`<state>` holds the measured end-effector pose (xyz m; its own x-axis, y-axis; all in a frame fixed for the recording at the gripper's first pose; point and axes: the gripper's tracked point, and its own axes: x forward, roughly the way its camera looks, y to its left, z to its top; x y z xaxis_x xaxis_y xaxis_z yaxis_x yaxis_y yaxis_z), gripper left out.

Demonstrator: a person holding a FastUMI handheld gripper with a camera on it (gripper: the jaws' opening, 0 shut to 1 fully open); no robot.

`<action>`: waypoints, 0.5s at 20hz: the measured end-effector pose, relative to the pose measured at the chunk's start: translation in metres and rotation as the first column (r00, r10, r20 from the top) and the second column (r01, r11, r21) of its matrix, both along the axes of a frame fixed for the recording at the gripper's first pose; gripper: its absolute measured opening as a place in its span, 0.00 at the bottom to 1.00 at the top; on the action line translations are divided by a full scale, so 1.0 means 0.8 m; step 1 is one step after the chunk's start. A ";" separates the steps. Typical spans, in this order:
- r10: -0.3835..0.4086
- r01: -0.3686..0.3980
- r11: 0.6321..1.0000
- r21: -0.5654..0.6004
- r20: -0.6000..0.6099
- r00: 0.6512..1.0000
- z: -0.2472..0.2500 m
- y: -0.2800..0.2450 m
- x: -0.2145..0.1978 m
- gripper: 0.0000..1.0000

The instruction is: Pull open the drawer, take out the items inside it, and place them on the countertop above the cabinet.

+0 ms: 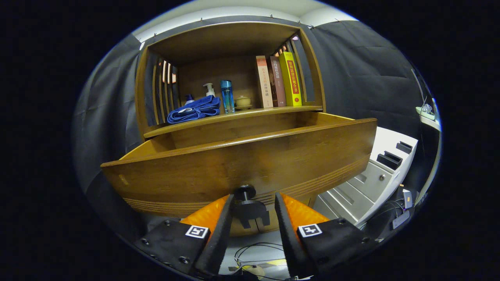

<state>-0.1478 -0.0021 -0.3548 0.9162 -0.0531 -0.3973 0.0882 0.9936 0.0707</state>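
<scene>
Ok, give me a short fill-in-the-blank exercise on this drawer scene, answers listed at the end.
1. The wooden drawer is pulled ____.
2. The dark knob sits ____ the fingers of the gripper.
3. The folded cloth on the countertop is ____ in colour.
4. Beside the yellow book stand ____ other books.

Answers: open; between; blue; two

Tool (254, 203) astride drawer (242, 160) knob (245, 193)

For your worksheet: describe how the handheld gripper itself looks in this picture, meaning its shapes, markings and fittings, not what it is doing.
The gripper has two long, tapering fingers with ridged outer faces. Each rises from a flat, dark mounting block fixed with small screws. Each block carries a square black-and-white marker tag.
</scene>
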 end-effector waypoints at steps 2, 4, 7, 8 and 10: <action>-0.009 0.009 1.000 -0.011 0.005 1.000 0.019 -0.008 0.000 0.77; -0.006 0.006 1.000 -0.017 0.017 1.000 0.047 -0.011 0.004 0.86; -0.004 0.005 0.999 -0.032 0.047 0.999 0.094 -0.019 0.017 0.86; 0.000 0.002 0.999 -0.039 0.057 0.998 0.110 -0.021 0.023 0.89; 0.018 -0.014 0.998 -0.056 0.070 0.997 0.138 -0.019 0.033 0.92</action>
<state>-0.1211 -0.0176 -0.2441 0.9426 -0.0581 -0.3290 0.0688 0.9974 0.0212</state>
